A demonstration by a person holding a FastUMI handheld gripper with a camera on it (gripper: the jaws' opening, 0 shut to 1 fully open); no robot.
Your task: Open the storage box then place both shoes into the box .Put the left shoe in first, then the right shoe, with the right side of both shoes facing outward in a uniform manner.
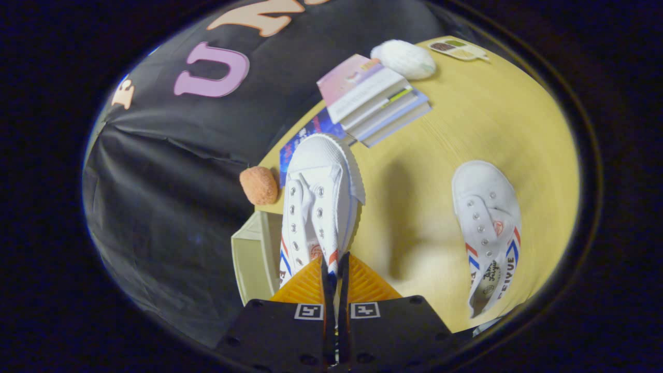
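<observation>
Yellow table [456, 129] | claw [335, 269] clenched on lifted white shoe [318, 197]; second shoe [489, 228] lies apart; books [373, 98] beyond

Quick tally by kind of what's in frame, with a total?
Shoes: 2, held shoe gripped by hand-held gripper, other shoe on table
Books: about 4, stack
Storage box: 1
Orange ball: 1
White ball: 1
Card: 1
Total: about 10

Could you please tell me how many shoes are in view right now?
2. One white shoe is clamped between the gripper fingers, held above the box edge. The other shoe lies on the yellow table, off beside the fingers.
</observation>
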